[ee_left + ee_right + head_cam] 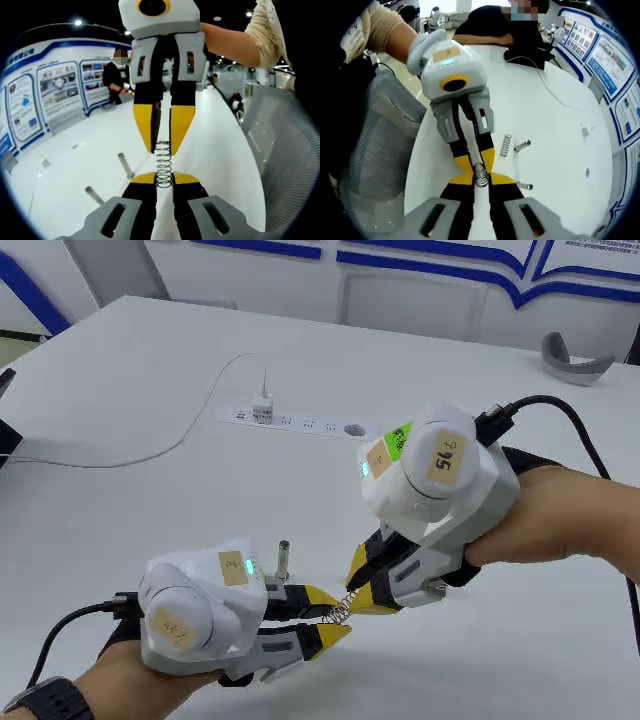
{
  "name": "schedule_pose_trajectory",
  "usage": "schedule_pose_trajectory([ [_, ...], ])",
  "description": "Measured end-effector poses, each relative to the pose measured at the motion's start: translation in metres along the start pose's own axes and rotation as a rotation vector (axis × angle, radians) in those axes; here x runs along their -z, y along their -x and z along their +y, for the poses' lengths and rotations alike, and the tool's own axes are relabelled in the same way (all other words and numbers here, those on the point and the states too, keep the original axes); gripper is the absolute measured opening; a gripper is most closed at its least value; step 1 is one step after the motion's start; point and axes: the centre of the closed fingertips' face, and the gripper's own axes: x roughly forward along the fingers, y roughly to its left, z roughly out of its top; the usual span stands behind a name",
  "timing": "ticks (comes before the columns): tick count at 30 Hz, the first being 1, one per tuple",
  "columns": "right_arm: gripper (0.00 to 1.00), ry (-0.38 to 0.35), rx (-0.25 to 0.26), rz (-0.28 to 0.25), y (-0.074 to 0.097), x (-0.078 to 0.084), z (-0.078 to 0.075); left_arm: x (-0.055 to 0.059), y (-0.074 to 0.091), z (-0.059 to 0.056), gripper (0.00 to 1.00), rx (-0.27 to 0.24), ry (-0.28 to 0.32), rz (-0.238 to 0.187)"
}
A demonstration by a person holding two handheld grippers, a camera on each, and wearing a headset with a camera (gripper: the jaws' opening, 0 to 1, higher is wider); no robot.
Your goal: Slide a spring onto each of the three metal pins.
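Note:
Between the two grippers a small metal spring (340, 610) hangs just above the white table (130, 490). My left gripper (332, 618) is shut on one end of it and my right gripper (358, 590) on the other. In the left gripper view the spring (164, 162) runs from my left gripper (164, 180) up to the right gripper (164, 147). Two metal pins (125, 165) (94, 195) stand to the left. In the right gripper view a loose spring (506, 145) lies beside one pin (522, 146), with another pin (525, 186) close to my right gripper (481, 181).
A white power strip (300, 423) with a plug (263, 408) and a cable lies mid-table. A grey curved object (575, 360) rests at the far right. A mesh chair (385, 140) stands at the table's edge. A person (505, 30) sits at the far end.

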Motion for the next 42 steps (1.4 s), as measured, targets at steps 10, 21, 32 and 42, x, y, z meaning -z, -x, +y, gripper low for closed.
schedule_pose_trajectory([
  [10, 0.12, 0.011, 0.006, -0.011, -0.001, -0.008, -0.001, -0.002, -0.001, 0.0, 0.11, -0.003, 0.001, -0.009],
  [21, 0.17, -0.006, -0.005, -0.002, -0.006, -0.003, -0.001, -0.001, -0.002, 0.002, 0.11, -0.011, 0.004, -0.018],
  [32, 0.13, -0.03, -0.007, -0.009, -0.013, 0.002, -0.003, -0.006, -0.001, 0.005, 0.11, -0.024, 0.024, -0.035],
  [42, 0.12, -0.041, -0.004, -0.004, -0.013, 0.001, -0.006, -0.008, -0.002, 0.008, 0.11, -0.041, 0.02, -0.042],
])
